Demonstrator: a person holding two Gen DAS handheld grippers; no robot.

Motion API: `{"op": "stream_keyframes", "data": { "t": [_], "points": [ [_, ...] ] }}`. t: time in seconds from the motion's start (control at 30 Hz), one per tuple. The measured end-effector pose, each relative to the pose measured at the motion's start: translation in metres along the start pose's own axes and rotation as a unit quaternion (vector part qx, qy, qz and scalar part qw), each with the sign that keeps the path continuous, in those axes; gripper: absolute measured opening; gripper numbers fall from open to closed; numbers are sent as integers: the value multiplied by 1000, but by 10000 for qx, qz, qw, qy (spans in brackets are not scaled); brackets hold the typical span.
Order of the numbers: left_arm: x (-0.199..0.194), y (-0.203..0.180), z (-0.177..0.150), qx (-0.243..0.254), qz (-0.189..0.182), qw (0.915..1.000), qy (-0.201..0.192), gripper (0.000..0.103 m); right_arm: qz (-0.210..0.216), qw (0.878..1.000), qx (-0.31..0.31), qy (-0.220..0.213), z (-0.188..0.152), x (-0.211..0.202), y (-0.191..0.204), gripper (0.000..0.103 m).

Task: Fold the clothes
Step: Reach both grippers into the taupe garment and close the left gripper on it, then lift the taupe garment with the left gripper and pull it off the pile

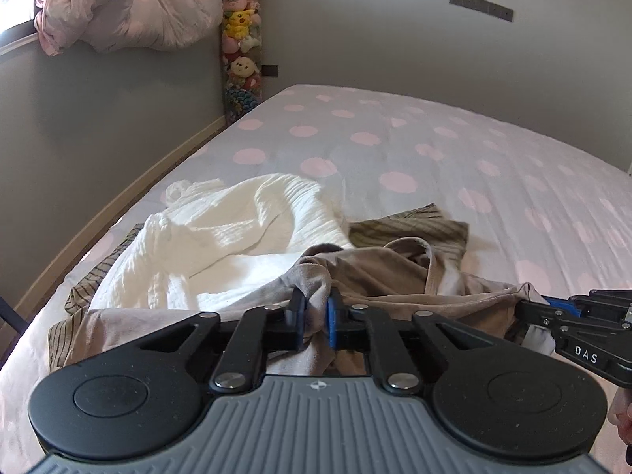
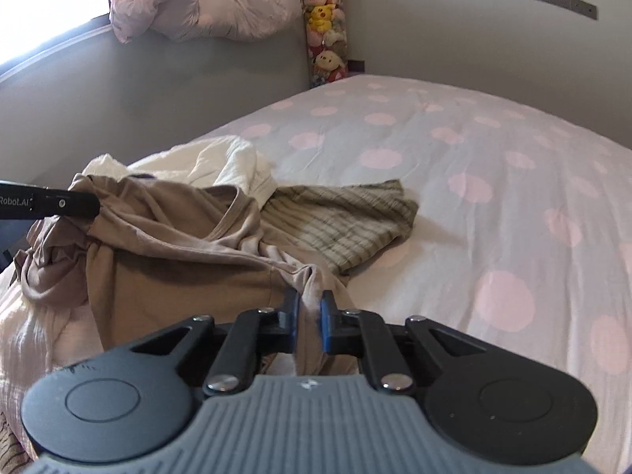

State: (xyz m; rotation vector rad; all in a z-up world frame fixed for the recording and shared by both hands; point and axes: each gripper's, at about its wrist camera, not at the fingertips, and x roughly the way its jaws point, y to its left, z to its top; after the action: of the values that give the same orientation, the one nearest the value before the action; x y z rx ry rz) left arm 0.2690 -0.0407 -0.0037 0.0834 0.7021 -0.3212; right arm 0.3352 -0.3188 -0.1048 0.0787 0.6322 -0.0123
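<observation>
A tan shirt (image 1: 379, 276) lies bunched at the near edge of the bed, on top of a white textured garment (image 1: 237, 233) and an olive striped garment (image 1: 414, 225). My left gripper (image 1: 316, 308) is shut on a fold of the tan shirt at its left end. My right gripper (image 2: 310, 304) is shut on another fold of the tan shirt (image 2: 177, 252) at its right end. The right gripper also shows in the left wrist view (image 1: 529, 308), and the left gripper in the right wrist view (image 2: 93, 205). The white garment (image 2: 233, 162) and striped garment (image 2: 347, 217) lie behind the shirt.
The bed sheet (image 1: 454, 158) is grey with pink dots and stretches far and right. A grey wall runs along the left side. A rolled duvet (image 1: 126, 8) sits on the window ledge. A column of plush toys (image 1: 241, 39) stands in the corner.
</observation>
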Motion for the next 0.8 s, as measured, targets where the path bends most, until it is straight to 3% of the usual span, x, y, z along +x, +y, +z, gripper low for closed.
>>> {"op": "stream_keyframes", "data": {
  "t": [0.23,0.47,0.57,0.67,0.8],
  "points": [
    [-70,-79,20,429,-629,9951,-629,7,-681,9932,86,-936,19,-105,-34,10],
    [-138,-160,38,858,-1300,9803,-1212,7,-1550,9726,399,-1685,12,-222,-88,4],
    [-160,-199,32,1054,-1730,9713,-1243,7,-1834,9638,658,-1819,-2,-270,-118,3],
    [-175,-234,21,1271,-2147,9611,-1188,7,-2425,9459,738,-2028,-24,-314,-142,0],
    [-185,-277,-2,1493,-2560,9502,-960,6,-2661,9364,1099,-2007,-52,-364,-173,0]
  ]
}}
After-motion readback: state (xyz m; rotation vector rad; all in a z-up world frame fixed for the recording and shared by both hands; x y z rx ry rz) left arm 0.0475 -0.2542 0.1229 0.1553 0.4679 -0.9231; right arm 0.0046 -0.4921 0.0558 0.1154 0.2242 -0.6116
